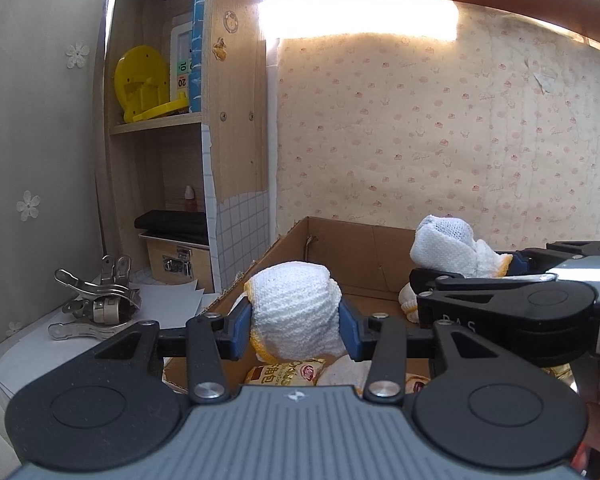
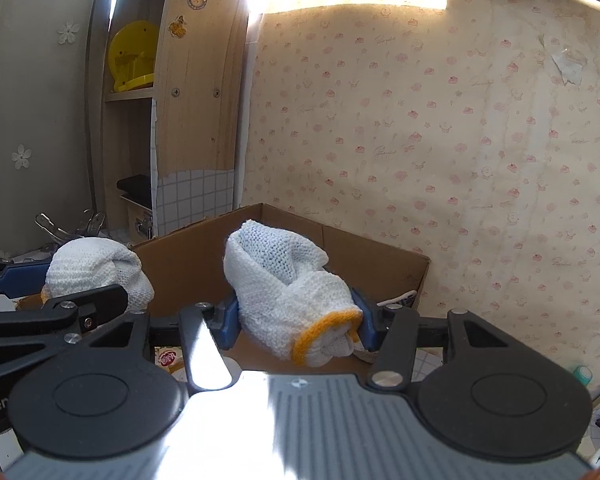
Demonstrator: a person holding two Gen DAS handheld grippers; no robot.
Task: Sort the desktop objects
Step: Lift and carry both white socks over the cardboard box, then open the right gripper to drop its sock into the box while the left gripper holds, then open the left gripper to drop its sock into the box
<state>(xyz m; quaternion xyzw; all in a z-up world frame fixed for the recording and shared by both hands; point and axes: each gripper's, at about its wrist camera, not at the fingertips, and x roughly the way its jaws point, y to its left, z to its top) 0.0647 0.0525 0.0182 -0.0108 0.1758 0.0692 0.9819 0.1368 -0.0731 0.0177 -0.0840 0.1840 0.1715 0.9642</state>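
Both grippers, left [image 1: 296, 320] and right [image 2: 296, 320], clamp white knit gloves [image 1: 296, 304] [image 2: 288, 292] between their pads above the cardboard box's [image 2: 376, 256] near edge

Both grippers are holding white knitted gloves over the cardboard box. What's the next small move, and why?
Probably lower both a little, then open the fingers. The left gripper clamps a bunched white knitted glove with yellow cuff, the right gripper another white knitted glove, and both hang above the open brown cardboard box, which already holds snack packets.
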